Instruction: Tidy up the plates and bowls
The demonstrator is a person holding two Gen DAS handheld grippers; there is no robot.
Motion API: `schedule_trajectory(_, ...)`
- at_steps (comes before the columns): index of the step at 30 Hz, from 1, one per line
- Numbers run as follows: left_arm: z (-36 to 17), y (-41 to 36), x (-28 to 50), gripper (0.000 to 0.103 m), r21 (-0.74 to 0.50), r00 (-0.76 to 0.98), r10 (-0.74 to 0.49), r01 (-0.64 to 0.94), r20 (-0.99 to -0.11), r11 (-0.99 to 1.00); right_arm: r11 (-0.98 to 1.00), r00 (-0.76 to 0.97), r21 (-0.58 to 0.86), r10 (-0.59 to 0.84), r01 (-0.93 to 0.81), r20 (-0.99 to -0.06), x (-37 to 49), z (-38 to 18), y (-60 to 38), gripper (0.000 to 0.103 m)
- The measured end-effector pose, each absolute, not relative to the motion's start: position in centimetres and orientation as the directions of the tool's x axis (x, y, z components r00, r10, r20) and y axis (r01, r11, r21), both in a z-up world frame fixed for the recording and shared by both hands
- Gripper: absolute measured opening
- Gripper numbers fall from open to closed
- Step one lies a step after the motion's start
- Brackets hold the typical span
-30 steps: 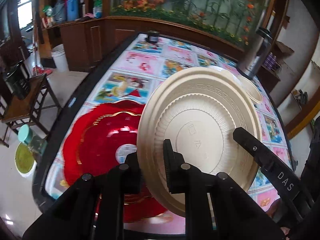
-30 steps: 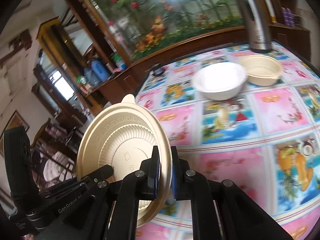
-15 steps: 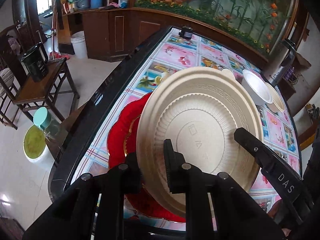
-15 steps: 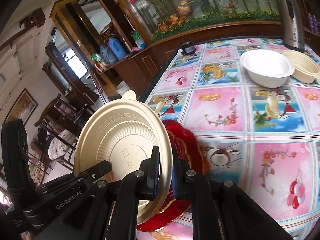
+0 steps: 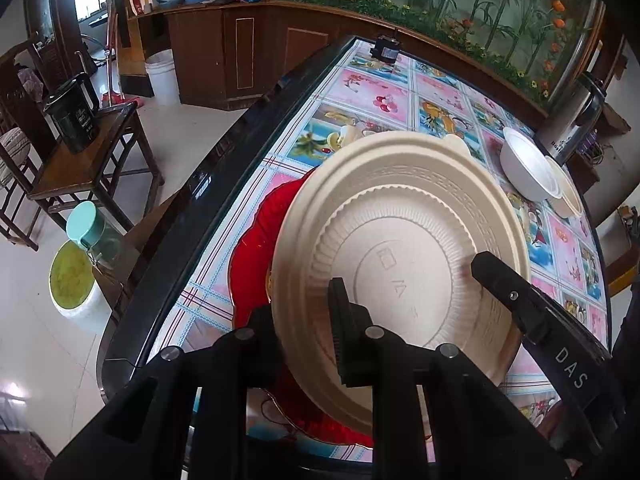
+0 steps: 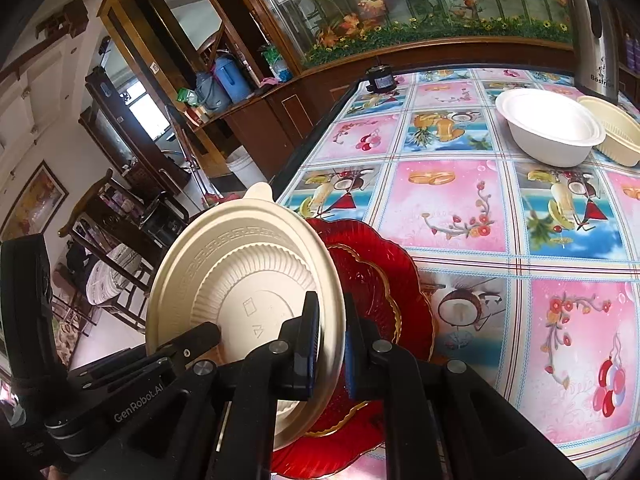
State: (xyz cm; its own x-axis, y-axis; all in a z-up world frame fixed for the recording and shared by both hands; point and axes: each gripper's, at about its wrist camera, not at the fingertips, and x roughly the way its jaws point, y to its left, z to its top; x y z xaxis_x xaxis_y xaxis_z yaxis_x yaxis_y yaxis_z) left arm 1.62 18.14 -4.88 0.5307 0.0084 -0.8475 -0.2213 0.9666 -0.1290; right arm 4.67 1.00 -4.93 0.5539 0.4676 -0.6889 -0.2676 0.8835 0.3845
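A beige ribbed plate hangs tilted, its underside facing both cameras. My left gripper is shut on its lower rim. My right gripper is shut on the same beige plate at another part of the rim; one of its fingers lies across the plate on the right of the left wrist view. Right behind and below the beige plate, a red glass plate with a gold ring lies flat on the table near its left edge, mostly covered in the left wrist view.
A white bowl and a beige bowl stand side by side at the far right, beside a steel thermos. A small black object sits at the far edge. The table's dark rim drops to the floor, where a wooden chair stands.
Both grippers carried the beige plate left and downward, toward the table's left edge. It now hangs over the red plate and covers more of it. The bowls lie farther off.
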Motion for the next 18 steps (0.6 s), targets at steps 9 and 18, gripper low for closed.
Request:
schedule_trajectory(9,-5.7,18.2,2.0,0.02,-0.097,0.507,0.033,-0.227,-0.862,0.969,0.894,0.549,0.361,0.449,-0.267,-0.705,4.8,-6.0,1.4,0.01)
schedule_trajectory(18,-6.2,17.5,2.4,0.02,-0.074,0.49,0.041,-0.212,-0.871,0.974,0.898,0.538,0.36,0.439,-0.251,-0.719,5.2,-6.8,1.0,0.01)
